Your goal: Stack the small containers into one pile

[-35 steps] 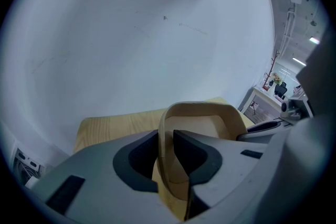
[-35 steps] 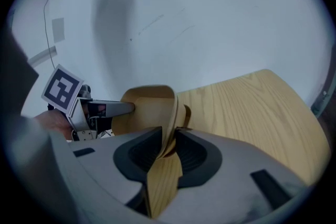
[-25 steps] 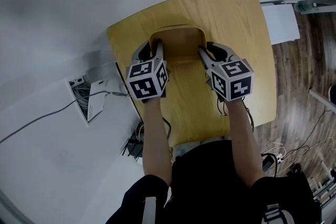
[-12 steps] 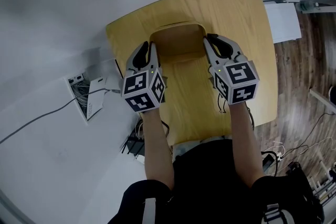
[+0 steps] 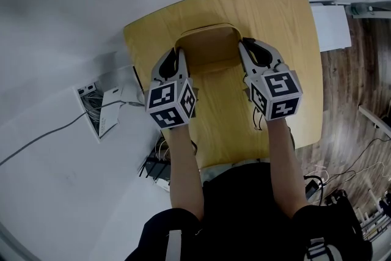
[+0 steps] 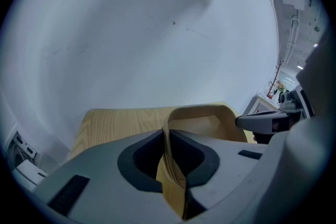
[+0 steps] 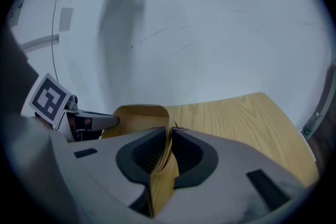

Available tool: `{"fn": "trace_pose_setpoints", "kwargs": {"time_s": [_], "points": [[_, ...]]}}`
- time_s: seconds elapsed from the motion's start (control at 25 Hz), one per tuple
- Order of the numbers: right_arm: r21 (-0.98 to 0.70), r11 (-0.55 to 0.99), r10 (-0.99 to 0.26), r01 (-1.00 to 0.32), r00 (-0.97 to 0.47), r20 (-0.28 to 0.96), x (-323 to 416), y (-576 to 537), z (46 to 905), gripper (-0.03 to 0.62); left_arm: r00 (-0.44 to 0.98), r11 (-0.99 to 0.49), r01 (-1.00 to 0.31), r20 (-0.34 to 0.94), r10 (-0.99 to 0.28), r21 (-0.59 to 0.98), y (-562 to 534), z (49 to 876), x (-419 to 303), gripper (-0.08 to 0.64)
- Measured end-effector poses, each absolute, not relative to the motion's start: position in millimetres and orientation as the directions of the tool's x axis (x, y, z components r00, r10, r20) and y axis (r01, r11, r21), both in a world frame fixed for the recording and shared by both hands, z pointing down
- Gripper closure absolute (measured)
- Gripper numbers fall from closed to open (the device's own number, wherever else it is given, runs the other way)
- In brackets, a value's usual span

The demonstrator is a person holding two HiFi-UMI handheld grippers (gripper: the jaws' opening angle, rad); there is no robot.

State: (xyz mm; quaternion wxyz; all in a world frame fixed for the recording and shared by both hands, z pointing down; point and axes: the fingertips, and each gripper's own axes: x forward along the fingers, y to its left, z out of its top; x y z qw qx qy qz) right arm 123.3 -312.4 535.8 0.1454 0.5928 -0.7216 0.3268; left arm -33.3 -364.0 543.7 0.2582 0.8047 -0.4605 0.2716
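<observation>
- Closing down on the wooden container (image 5: 208,53) from both sides, narrowing both sets of jaws over the last second from a loose straddle of its walls to a firm grip.
- Pinching the container's left wall with the left gripper (image 5: 178,55), pressing the pads against the thin bent wood from inside and outside, with no gap showing in the left gripper view.
- Pinching the opposite wall with the right gripper (image 5: 244,46) in the same way, clamping the thin upper edge tightly in the right gripper view.
- Sitting a little further along the side walls than a second ago, while leaving the container in about the same place.
- Keeping the container open side up on the wooden table (image 5: 275,15), around the middle and just toward the far edge; not showing whether it is resting or just lifting.
- Passing, by judgement, from reaching to holding: securing a two-sided grip, probably readying a lift.
- Showing only one container outline, with no second container or separate pile in view; not revealing whether others are already nested inside, so leaving progress on the stack unclear.
- Risking, with such thin walls, some flex or tilt if lifting unevenly.
</observation>
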Motion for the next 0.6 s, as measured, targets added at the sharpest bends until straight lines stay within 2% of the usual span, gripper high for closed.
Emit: {"fn": "trace_pose_setpoints", "kwargs": {"time_s": [0.36,0.6], "points": [[-0.298,0.11,-0.747,-0.948,-0.277,0.605,123,-311,527,0.554,0.429,-0.439,-0.881,0.684,-0.589,0.175,-356,538,-33,0.518],[-0.302,0.104,-0.693,-0.948,-0.287,0.662,124,-304,529,0.555,0.447,-0.444,-0.873,0.698,-0.559,0.204,-346,534,-34,0.506]]}}
